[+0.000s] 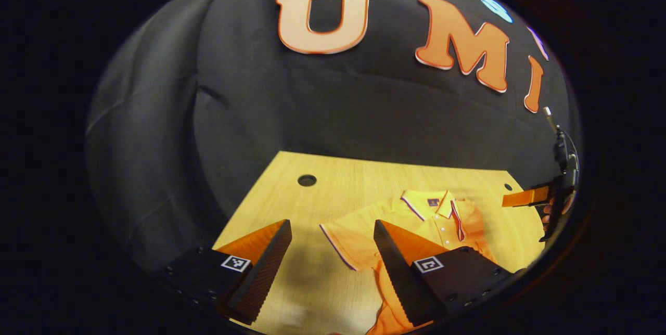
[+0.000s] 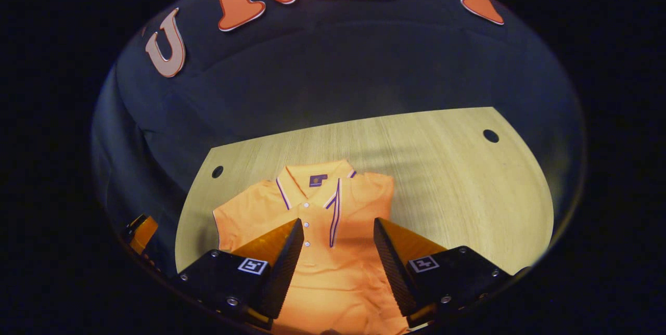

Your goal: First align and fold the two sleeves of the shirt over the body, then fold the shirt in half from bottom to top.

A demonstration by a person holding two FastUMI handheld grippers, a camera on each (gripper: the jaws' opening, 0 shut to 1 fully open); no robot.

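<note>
An orange polo shirt (image 2: 312,205) lies flat on the wooden table (image 2: 458,189), collar toward the far wall. In the right gripper view its right-hand sleeve (image 2: 359,205) is folded across the chest, the striped cuff running down beside the buttons, while the other sleeve (image 2: 234,215) lies spread out. My right gripper (image 2: 338,223) hangs open above the shirt's body, holding nothing. My left gripper (image 1: 332,226) is open too, near the spread sleeve (image 1: 346,244) of the shirt (image 1: 437,215), with bare table between its fingers. The right gripper (image 1: 546,200) and a hand show at the far right.
The table (image 1: 333,179) has round holes near its back corners (image 1: 307,180) (image 2: 490,136) (image 2: 217,171). The black cloth wall stands close behind it. Bare wood (image 2: 468,210) stretches beside the shirt. The left gripper (image 2: 139,232) peeks in at the lower left of the right gripper view.
</note>
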